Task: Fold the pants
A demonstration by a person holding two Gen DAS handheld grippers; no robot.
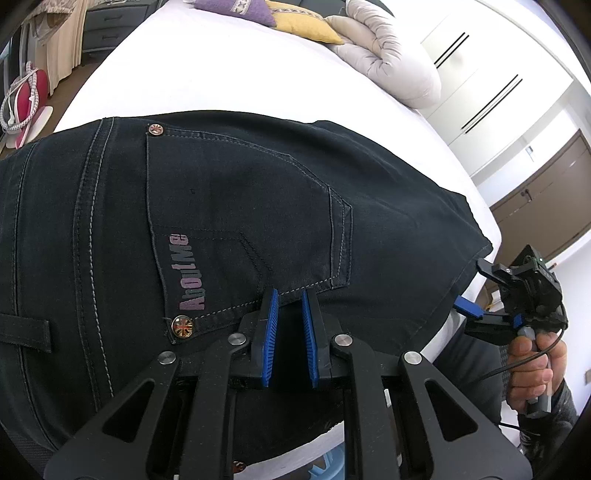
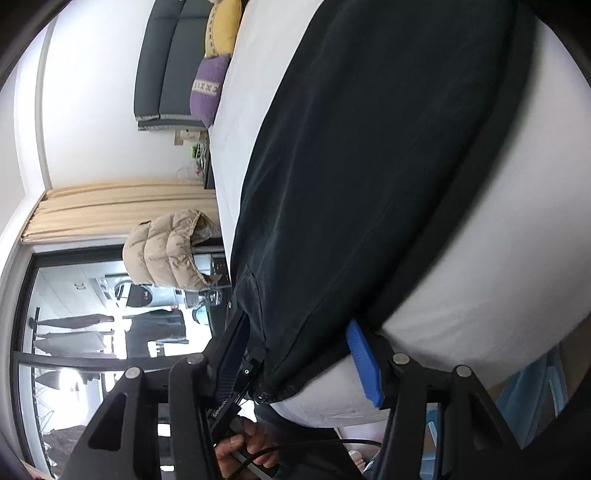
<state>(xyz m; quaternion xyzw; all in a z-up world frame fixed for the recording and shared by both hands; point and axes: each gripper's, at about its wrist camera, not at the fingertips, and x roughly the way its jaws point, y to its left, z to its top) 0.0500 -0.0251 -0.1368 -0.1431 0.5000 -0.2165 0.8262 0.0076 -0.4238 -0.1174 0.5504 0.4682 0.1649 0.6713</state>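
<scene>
The left gripper [image 1: 289,295] has its jaws parted just over the pants [image 1: 229,221], near the back pocket [image 1: 243,229]. The right gripper [image 2: 295,325] has jaws wide apart, straddling the pants' edge. The pants lie on the white bed [image 1: 229,74].

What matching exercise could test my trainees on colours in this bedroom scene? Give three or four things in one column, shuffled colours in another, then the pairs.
Things:
1. pants
2. bed sheet
3. pad on a finger of the left gripper
4. pillow lying farthest left at the head of the bed

Colours:
A. white
B. purple
C. dark navy, nearly black
D. blue

Pairs: 1-C, 2-A, 3-D, 4-B
</scene>
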